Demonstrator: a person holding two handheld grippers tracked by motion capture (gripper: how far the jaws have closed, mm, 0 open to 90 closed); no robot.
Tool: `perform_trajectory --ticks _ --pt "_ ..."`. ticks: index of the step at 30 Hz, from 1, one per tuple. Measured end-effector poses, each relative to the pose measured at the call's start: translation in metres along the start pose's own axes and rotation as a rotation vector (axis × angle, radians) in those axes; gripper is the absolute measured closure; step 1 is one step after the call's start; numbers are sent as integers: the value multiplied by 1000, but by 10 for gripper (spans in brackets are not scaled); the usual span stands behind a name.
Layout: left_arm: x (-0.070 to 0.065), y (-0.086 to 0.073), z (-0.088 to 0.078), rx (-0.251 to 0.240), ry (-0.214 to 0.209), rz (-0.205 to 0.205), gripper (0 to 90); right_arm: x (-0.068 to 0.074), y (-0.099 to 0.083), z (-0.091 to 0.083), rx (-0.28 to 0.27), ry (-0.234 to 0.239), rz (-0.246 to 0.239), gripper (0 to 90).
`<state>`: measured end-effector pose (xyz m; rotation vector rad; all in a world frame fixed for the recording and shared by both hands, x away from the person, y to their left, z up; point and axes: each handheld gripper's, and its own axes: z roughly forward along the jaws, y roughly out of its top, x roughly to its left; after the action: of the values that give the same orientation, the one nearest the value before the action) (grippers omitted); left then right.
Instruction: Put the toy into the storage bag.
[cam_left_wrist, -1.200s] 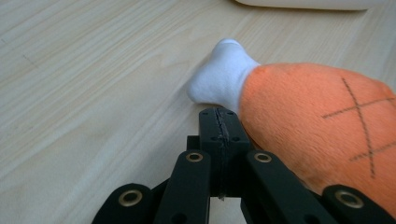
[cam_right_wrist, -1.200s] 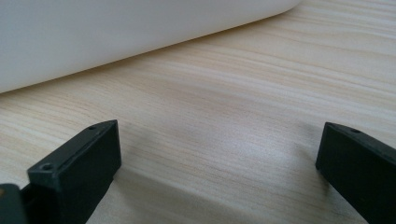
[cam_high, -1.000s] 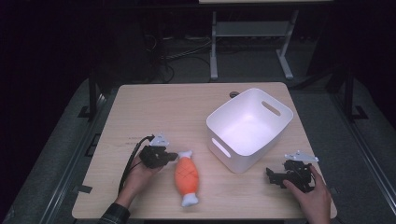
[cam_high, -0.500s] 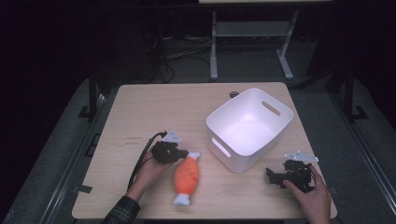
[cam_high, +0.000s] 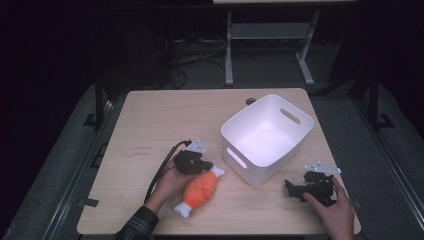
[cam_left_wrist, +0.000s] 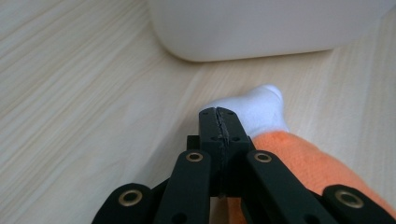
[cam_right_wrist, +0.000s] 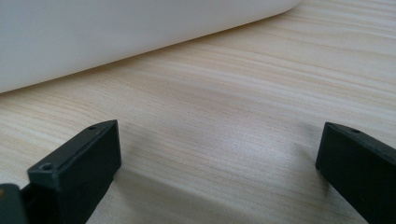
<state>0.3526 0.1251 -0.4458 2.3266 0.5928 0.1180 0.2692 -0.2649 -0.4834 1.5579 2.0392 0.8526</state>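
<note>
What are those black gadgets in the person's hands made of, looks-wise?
Each is a black linkage: the left gripper has brass-ringed pivots, a black cable and a grey three-cornered plate. The right gripper has square-tipped jaws. A dark plaid sleeve covers the left arm.

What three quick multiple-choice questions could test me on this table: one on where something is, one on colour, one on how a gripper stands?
1. Where does the plush drumstick toy lie?
A. inside the white bin
B. on the table, at the bin's near left
C. on the floor

2. What colour is the toy's body?
A. orange
B. green
C. blue

3. How do the right gripper's jaws stand?
A. closed on the toy
B. closed on the bin's rim
C. apart, with nothing between them

Answers:
1 B: the high view shows it on the wooden table beside the white bin.
2 A: orange body with white ends.
3 C: the right gripper view shows bare wood between its jaws.
</note>
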Motion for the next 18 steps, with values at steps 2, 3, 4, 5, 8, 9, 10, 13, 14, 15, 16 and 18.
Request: perform_trajectory --ticks 2,3,4,5,8,9,10,13,14,15,16,18 --pt "-4 2 2 1 -11 9 895 0 0 0 0 0 0 0" --pt "-5 2 2 3 -12 14 895 0 0 0 0 0 0 0" --pt "-5 2 2 3 -12 14 894 0 0 0 0 0 0 0" --pt "-4 2 1 3 -13 12 894 0 0 0 0 0 0 0" --pt "0 1 -7 -15 -15 -20 847 0 0 0 0 0 0 0" --pt "2 0 -10 -21 -16 -27 828 0 0 0 0 0 0 0" --pt "2 0 -10 -21 -16 -27 805 0 0 0 0 0 0 0" --pt "4 -2 -17 -25 -9 -45 741 0 0 0 -1 0 0 0" --pt "5 -4 -20 -35 -8 -57 708 0 0 0 0 0 0 0" --pt "6 -5 -23 -41 -4 -61 666 0 0 0 0 0 0 0" --pt "8 -8 -29 -50 2 -76 600 0 0 0 0 0 -1 0" --pt "9 -10 -34 -57 2 -93 536 0 0 0 0 0 0 0"
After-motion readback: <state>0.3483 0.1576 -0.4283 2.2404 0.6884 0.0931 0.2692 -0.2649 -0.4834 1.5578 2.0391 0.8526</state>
